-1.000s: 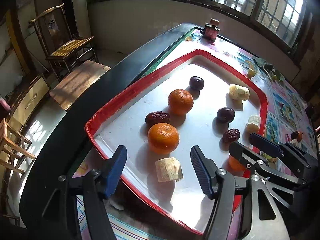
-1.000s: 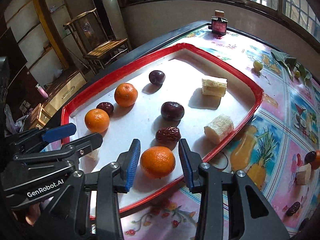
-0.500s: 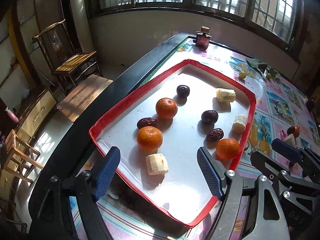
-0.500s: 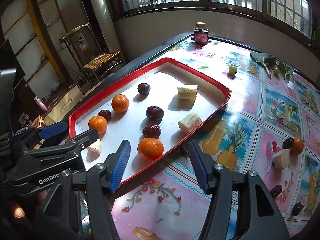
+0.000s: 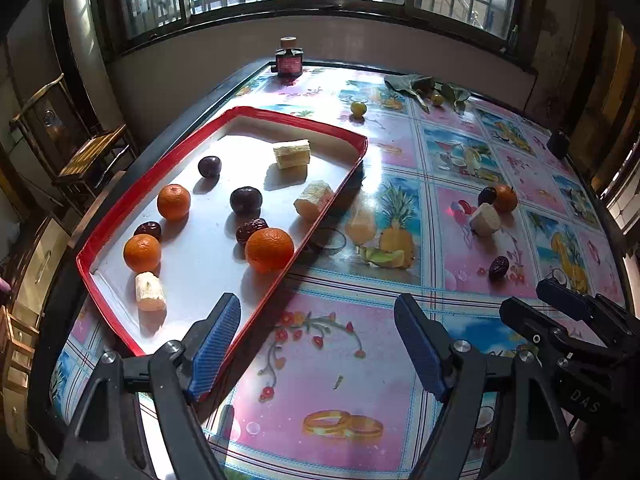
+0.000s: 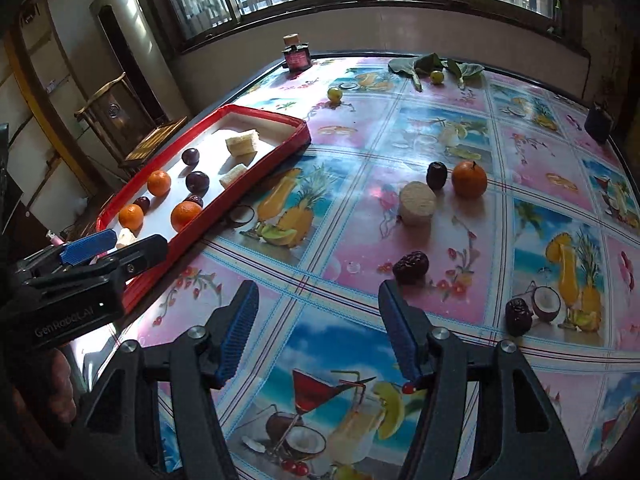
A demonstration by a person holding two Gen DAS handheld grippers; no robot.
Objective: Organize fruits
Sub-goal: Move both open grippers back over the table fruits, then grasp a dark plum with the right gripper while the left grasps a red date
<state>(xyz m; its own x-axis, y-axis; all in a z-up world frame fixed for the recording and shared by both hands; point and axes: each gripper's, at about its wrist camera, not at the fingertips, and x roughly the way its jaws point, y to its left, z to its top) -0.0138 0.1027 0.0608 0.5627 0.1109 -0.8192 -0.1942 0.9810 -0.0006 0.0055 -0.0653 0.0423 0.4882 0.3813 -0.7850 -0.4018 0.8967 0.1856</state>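
Observation:
A red-rimmed white tray (image 5: 208, 276) holds three oranges, the nearest (image 5: 270, 250) by its right rim, plus dark plums (image 5: 247, 200), dates and pale cut pieces (image 5: 292, 153). Out on the tablecloth lie another orange (image 6: 469, 179), a dark date (image 6: 436, 175) beside it, a round pale piece (image 6: 417, 203) and two more dates (image 6: 411, 267) (image 6: 519, 317). My left gripper (image 5: 316, 304) is open over the tray's near right corner, empty. My right gripper (image 6: 318, 288) is open above bare cloth, the closest date just beyond its right finger.
A small red bottle (image 6: 297, 54) stands at the table's far edge. Green leaves (image 6: 432, 65) and two small yellow-green fruits (image 6: 335, 94) lie near it. A dark object (image 6: 599, 120) sits at the far right. Wooden chairs (image 5: 80, 152) stand past the table's left side.
Both grippers have swung right, off the tray and over the tablecloth, and their jaws stand wider. The orange that was between the right jaws stays in the tray.

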